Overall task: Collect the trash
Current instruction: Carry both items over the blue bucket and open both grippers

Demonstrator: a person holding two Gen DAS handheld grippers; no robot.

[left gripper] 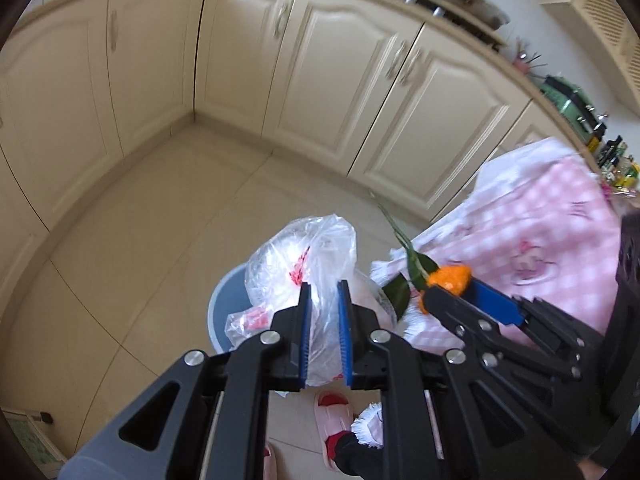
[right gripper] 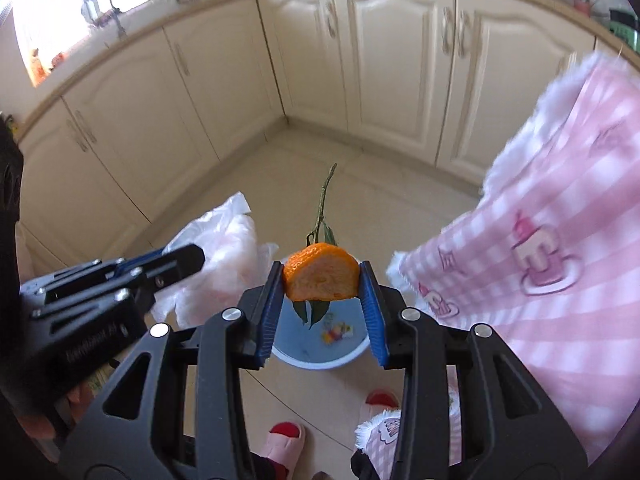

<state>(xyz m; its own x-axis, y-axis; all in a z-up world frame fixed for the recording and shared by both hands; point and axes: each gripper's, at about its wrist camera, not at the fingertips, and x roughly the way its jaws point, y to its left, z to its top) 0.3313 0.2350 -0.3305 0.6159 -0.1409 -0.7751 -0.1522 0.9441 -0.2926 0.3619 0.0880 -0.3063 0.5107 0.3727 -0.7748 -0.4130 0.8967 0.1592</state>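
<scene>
Above the blue bin point(right gripper: 320, 350), orange peel point(right gripper: 321, 277) is clamped in the right hand-held gripper point(right gripper: 323, 280); a plastic bag point(left gripper: 308, 264) is pinched in the left hand-held gripper point(left gripper: 325, 296).

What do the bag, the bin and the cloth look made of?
Bag: thin clear plastic film, glossy and crinkled, with red print.
Bin: likely moulded plastic, smooth pale blue with an even rim.
Cloth: woven fabric, matt pink-and-white check with a frayed white fringe.
</scene>
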